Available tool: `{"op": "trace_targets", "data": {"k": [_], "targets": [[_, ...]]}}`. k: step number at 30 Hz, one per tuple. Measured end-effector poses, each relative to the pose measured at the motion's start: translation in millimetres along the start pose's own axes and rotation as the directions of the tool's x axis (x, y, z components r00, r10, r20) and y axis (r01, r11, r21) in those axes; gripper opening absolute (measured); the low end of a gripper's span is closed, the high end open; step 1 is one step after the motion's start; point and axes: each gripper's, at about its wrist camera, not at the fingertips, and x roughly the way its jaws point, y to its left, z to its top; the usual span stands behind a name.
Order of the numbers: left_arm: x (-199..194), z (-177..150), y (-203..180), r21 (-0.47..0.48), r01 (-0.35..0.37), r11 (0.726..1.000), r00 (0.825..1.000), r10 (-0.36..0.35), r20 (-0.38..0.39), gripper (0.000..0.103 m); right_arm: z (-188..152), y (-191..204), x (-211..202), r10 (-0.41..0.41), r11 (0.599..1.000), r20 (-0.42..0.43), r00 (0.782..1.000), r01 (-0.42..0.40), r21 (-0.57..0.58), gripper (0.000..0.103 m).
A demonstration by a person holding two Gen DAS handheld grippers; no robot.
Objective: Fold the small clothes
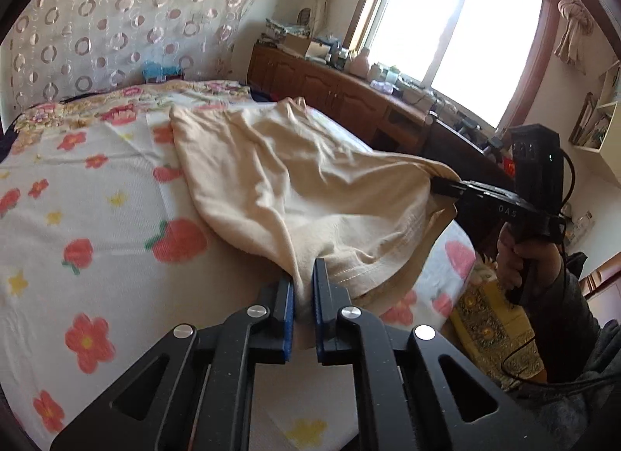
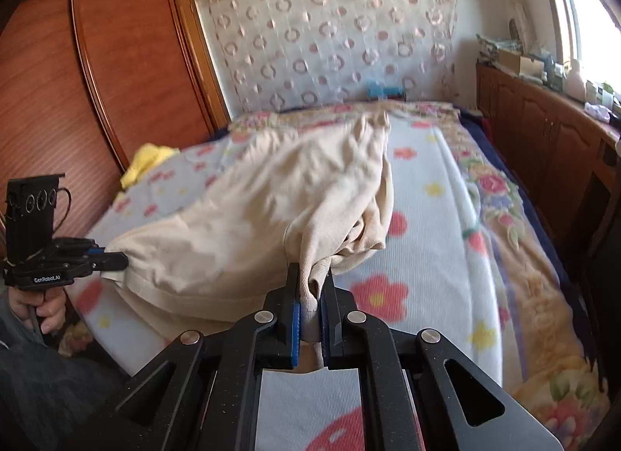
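Note:
A cream garment (image 1: 295, 179) lies spread over the flowered bed sheet (image 1: 89, 187), its near hem lifted off the bed. My left gripper (image 1: 304, 284) is shut on one corner of the hem. My right gripper (image 2: 312, 284) is shut on the other corner, where the cloth (image 2: 279, 195) bunches between the blue pads. The right gripper (image 1: 442, 185) also shows in the left wrist view, at the garment's right edge. The left gripper (image 2: 116, 261) shows in the right wrist view, at the garment's left edge. The far end rests on the bed.
A yellow cloth (image 2: 145, 163) lies at the bed's left side by the wooden wardrobe (image 2: 77, 94). A wooden cabinet (image 1: 349, 98) with clutter runs under the window on the right. A patterned headboard cover (image 2: 330, 35) stands at the far end.

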Motion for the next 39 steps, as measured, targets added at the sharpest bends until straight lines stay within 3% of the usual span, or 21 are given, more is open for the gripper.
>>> {"op": "trace_targets", "data": {"k": [4,9,18,23,27,29,31,33,35,37,39], "targets": [[-7,57,10,0.014,-0.03,0.999,0.995,0.029,0.093,0.009,36,-5,-5,0.02,1.0,0.092,0.996,-0.02,0.003,0.007],[19,115,46,-0.017,-0.114,0.993,0.986,0.115,0.124,0.009,91,-21,20,0.001,1.0,0.138,0.99,-0.001,0.004,0.007],[98,163,112,-0.072,-0.177,0.982,0.983,0.18,0.045,0.009,160,-45,128,-0.046,0.999,0.057,0.997,0.047,-0.001,0.007],[138,174,136,-0.084,-0.19,0.978,0.982,0.19,-0.018,0.009,191,-41,162,-0.072,0.997,0.023,0.997,0.072,-0.006,0.007],[158,175,148,-0.084,-0.198,0.977,0.979,0.193,-0.065,0.009,198,-41,165,-0.076,0.997,0.004,0.997,0.076,-0.02,0.022],[162,174,153,-0.084,-0.199,0.976,0.978,0.193,-0.081,0.013,199,-40,161,-0.098,0.995,0.012,0.995,0.098,-0.032,0.033],[158,175,154,-0.078,-0.205,0.976,0.977,0.2,-0.07,0.024,194,-37,149,-0.116,0.992,0.018,0.993,0.116,-0.048,0.042],[146,174,154,-0.078,-0.186,0.98,0.982,0.183,-0.043,0.038,190,-33,140,-0.129,0.99,0.018,0.991,0.13,-0.062,0.043],[138,173,156,-0.077,-0.163,0.984,0.986,0.161,-0.039,0.042,181,-30,137,-0.127,0.988,-0.002,0.992,0.126,-0.087,0.043],[134,167,155,-0.065,-0.158,0.985,0.986,0.154,-0.056,0.071,177,-25,142,-0.131,0.985,-0.045,0.99,0.125,-0.118,0.043],[130,160,153,-0.055,-0.155,0.986,0.987,0.152,-0.061,0.078,175,-19,150,-0.141,0.981,-0.088,0.986,0.127,-0.143,0.043]]}}
